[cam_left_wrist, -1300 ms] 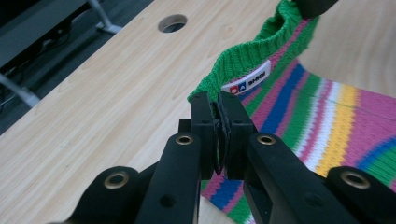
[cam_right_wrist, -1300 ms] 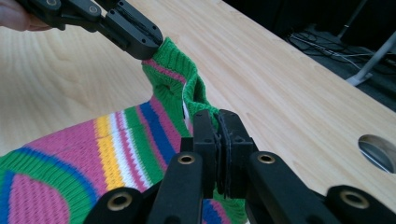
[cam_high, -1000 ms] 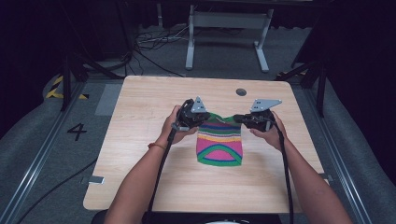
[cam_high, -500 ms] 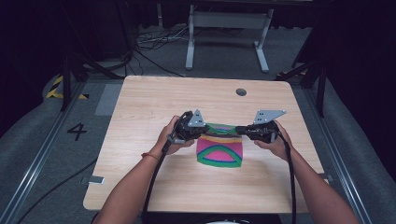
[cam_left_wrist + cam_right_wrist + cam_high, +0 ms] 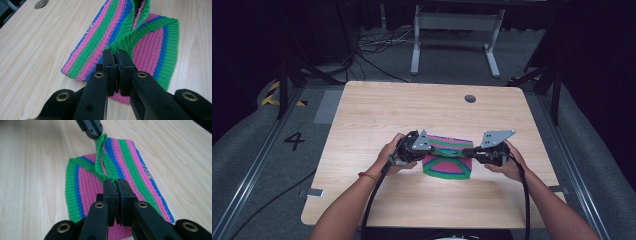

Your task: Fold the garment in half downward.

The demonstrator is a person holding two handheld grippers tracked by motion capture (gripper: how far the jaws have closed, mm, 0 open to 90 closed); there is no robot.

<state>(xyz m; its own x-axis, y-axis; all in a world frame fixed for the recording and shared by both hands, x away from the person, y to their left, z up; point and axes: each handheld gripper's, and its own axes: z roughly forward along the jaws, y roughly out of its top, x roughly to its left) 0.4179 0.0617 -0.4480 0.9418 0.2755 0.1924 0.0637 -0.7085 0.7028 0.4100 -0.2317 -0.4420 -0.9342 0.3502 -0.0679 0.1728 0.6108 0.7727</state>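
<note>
Knitted wool in pink, green and blue stripes: a folded knit piece point(image 5: 448, 161) lying near the middle of the pale wood worktop point(image 5: 377, 115), slightly toward the person's side. Held at its left end by the left gripper point(image 5: 428, 150) and at its right end by the right gripper point(image 5: 472, 154), each in a hand coming in from the bottom edge. Left gripper point(image 5: 116, 65) with jaws clenched on the green ribbed edge of the knit piece point(image 5: 100, 37), that edge lifted off the rest and running away between the jaws. Right gripper point(image 5: 117, 191) with jaws likewise clamped on the green ribbed band, raised as a narrow strip above the knit piece point(image 5: 130, 165) and ending at the other gripper's black tip at the top. Lower layer flat on the wood, its pink centre bordered by blue and green curves. Round hole point(image 5: 470, 98) in the worktop near the far edge, well apart from the knit. Grey three-cornered plates atop both grippers; black cables trailing back along the forearms.
</note>
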